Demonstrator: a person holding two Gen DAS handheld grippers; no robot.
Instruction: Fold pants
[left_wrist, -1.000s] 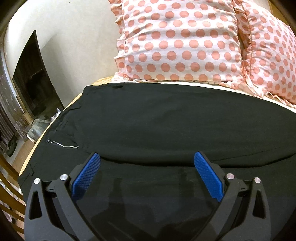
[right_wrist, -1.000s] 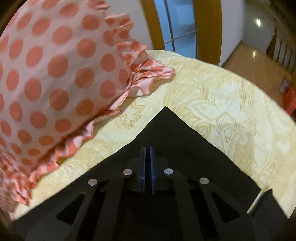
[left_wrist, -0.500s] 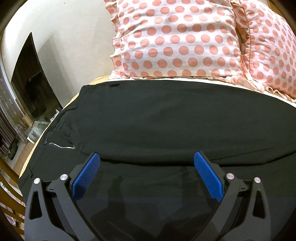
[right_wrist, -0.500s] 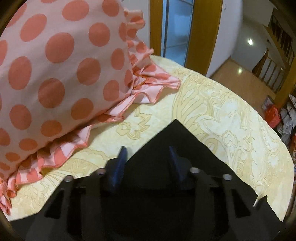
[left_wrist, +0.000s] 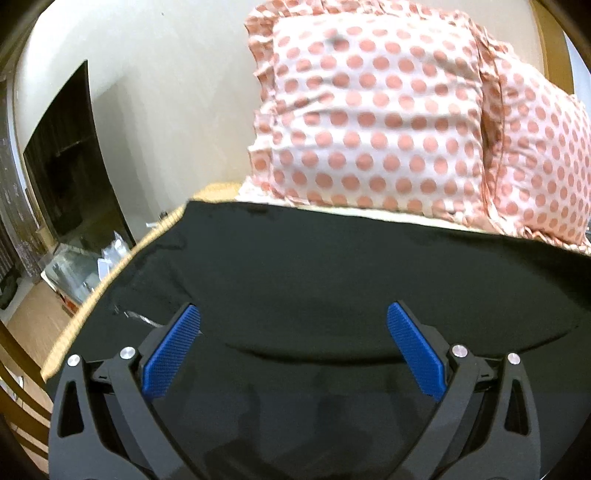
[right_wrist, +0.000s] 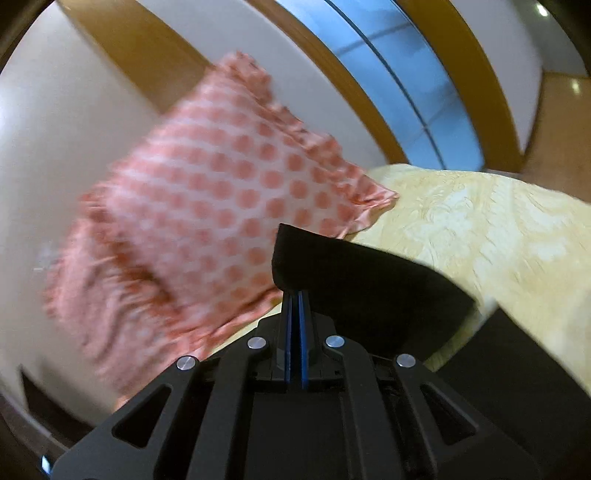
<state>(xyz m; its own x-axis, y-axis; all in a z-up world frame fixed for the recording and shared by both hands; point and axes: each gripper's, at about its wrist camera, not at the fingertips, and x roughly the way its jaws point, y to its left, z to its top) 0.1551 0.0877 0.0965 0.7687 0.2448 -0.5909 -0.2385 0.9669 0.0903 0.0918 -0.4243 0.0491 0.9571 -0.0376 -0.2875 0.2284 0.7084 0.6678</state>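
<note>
Here the right gripper (right_wrist: 294, 295) pinches the black pants (right_wrist: 354, 273) aloft.

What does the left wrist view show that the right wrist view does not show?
Only the left wrist view: the open left gripper above the spread black pants, and a dark cabinet. Only the right wrist view: the right gripper shut on a lifted pants corner, and the window. Both show the polka-dot pillow and yellow bedspread.

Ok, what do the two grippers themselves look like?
Both match: the left gripper and right gripper have black angular frames with triangular cut-outs, round silver screws at the joints, and blue ribbed pads on the fingers. No cables or markings show.
</note>
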